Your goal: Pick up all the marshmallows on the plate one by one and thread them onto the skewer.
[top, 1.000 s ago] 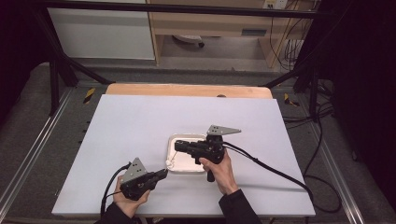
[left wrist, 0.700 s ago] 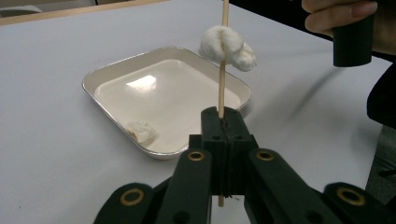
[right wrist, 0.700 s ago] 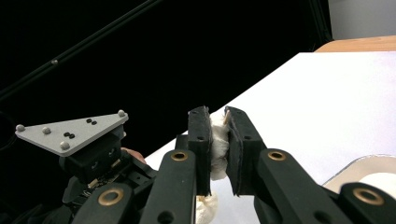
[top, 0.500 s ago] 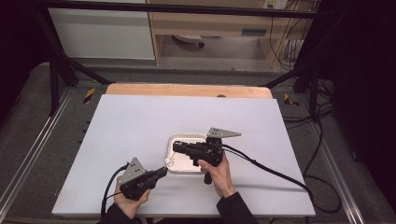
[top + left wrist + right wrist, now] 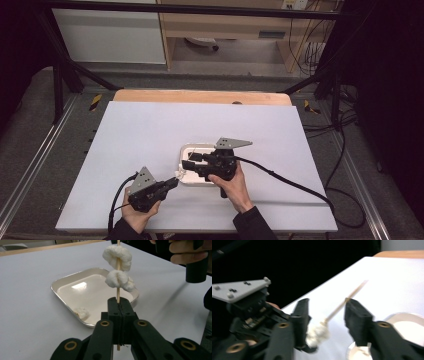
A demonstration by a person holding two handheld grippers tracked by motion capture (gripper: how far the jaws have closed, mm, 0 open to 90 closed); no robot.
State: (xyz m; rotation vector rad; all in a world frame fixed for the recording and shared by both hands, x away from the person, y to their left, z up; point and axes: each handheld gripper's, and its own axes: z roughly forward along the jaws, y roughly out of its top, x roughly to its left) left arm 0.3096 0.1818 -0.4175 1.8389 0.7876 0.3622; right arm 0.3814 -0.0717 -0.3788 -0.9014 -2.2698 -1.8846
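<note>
My left gripper [image 5: 119, 307] is shut on a thin wooden skewer [image 5: 118, 293] that stands upright from its jaws. Two white puffy pieces are threaded on it, one high [image 5: 117, 256] and one lower [image 5: 118, 280]. A third white piece [image 5: 81, 313] lies in the white tray [image 5: 62, 283]. My right gripper [image 5: 326, 303] has just been opening. Its jaws stand apart with the skewer [image 5: 352, 293] passing between them, and a white piece [image 5: 318, 333] sits by its left jaw, unpressed. In the high view the left gripper [image 5: 172, 182] and right gripper [image 5: 187, 164] meet at the tray's [image 5: 192, 149] near-left corner.
The tray rests on a white tabletop [image 5: 150, 130] with a wooden strip [image 5: 200, 96] along the far edge. Black cables [image 5: 290, 182] trail from both grippers toward the near side. Dark frame legs and a grey floor surround the table.
The right gripper has drifted slightly left, toward the left gripper. The left gripper has stayed where it was.
</note>
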